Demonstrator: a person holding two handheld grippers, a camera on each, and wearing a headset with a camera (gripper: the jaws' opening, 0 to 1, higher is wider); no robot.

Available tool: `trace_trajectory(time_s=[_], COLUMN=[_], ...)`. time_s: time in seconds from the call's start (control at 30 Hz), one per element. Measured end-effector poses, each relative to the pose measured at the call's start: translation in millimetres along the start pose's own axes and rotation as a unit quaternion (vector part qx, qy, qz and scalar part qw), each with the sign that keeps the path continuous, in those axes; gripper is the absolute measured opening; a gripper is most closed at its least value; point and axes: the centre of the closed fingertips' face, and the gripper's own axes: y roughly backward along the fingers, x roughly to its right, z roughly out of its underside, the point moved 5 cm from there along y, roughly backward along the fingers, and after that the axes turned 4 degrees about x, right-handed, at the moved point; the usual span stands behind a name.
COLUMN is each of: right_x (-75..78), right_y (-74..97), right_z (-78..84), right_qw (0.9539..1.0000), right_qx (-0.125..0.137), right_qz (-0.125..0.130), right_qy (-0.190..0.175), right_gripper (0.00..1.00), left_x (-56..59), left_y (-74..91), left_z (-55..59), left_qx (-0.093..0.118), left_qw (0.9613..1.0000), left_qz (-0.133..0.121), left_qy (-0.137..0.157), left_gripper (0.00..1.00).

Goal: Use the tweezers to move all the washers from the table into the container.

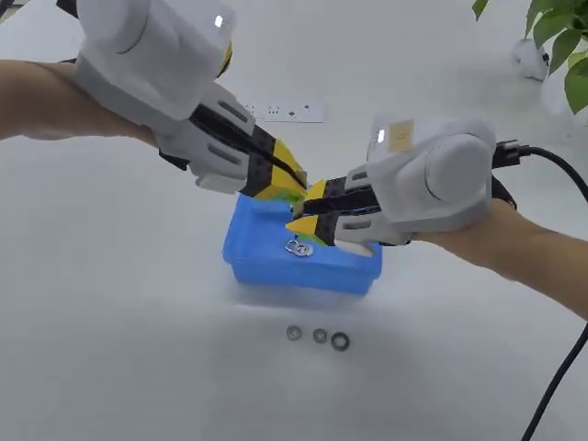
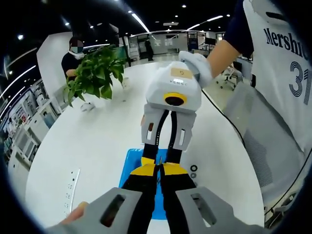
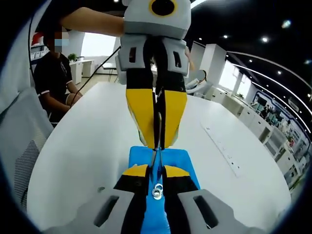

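Note:
A blue container [image 1: 276, 266] sits mid-table with washers [image 1: 299, 248] lying in it. Three more washers [image 1: 317, 336] lie in a row on the table in front of it. My left gripper [image 1: 292, 184] comes in from the upper left and my right gripper [image 1: 299, 218] from the right, tip to tip above the container. In the right gripper view thin metal tweezers [image 3: 157, 146] run from the left gripper [image 3: 157, 142] down into my right gripper [image 3: 156, 170]. Both are shut on the tweezers. A washer [image 3: 157, 191] shows below, inside the container [image 3: 180, 161].
A white power strip [image 1: 285, 112] lies at the back of the table and a green plant [image 1: 556, 41] stands at the far right. A black cable [image 1: 551, 386] trails along the right side. A seated person [image 3: 56, 73] is beyond the table.

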Motion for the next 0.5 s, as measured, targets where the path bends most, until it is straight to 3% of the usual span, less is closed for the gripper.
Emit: trace_trajectory(time_s=[0.3,0.5], right_x=[-20.2,-41.6], right_y=[21.2,33.6], right_z=[-23.5,-26.2], right_qw=[0.9996,0.9995], right_qx=[0.023,0.027], right_qz=[0.000,-0.001], right_qy=[0.014,0.014], right_gripper=[0.12,0.12], left_x=[23.2,43.4], left_y=[16.4,19.2], left_z=[-21.1,-28.2], left_qx=[0.006,0.005], left_qw=[0.9998,0.9998], left_qz=[-0.005,-0.003], left_qy=[-0.019,-0.017], left_gripper=[0.06,0.06])
